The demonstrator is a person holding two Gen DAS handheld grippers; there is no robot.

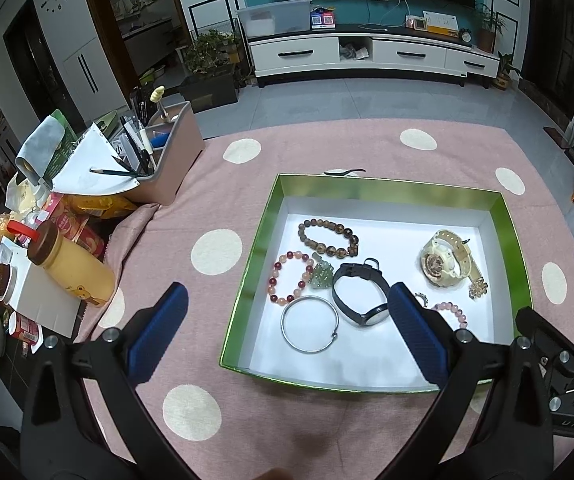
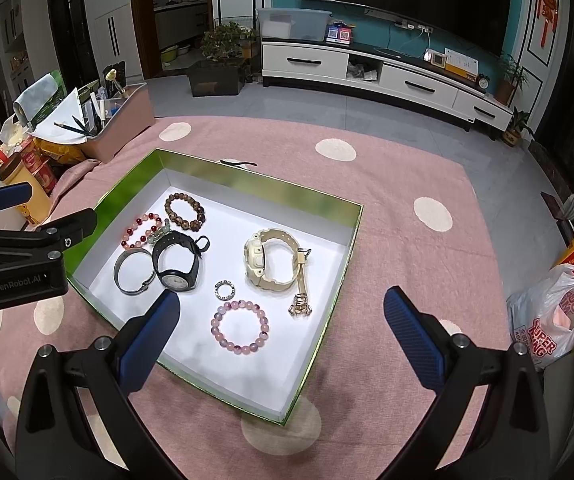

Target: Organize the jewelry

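Right wrist view showed the right gripper (image 2: 281, 320) spread wide and empty above the green box (image 2: 329, 300), where the pink bracelet (image 2: 240, 328) and cream watch (image 2: 269, 258) lay. Left gripper (image 1: 287, 322) likewise gaped, holding nothing.

A pink tablecloth with cream polka dots (image 2: 387, 216) covers the surface. On it sits a shallow green box with a white floor (image 2: 351, 240), lying flat near the middle. Just behind the box's far rim lies a thin dark tweezer-like tool (image 2: 239, 164). At the cloth's far left corner stands a pink desk organizer (image 1: 175, 148) holding pens and pencils.
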